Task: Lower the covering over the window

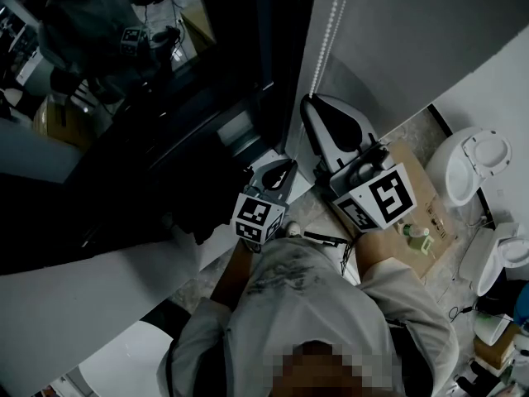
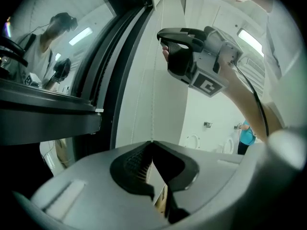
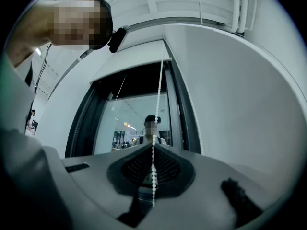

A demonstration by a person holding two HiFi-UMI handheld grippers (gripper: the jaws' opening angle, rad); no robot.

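Right gripper view: jaws pinch bead chain (image 3: 154, 176).

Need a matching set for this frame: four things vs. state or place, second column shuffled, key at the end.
Things:
1. right claw
2. bead chain
3. toilet
4. cardboard sheet

States or places:
A. string of white beads, hanging
B. lies flat, green bottle on it
C. shut on one strand of the chain
D. white bowl near the right edge of the head view

Pairs: 1-C, 2-A, 3-D, 4-B
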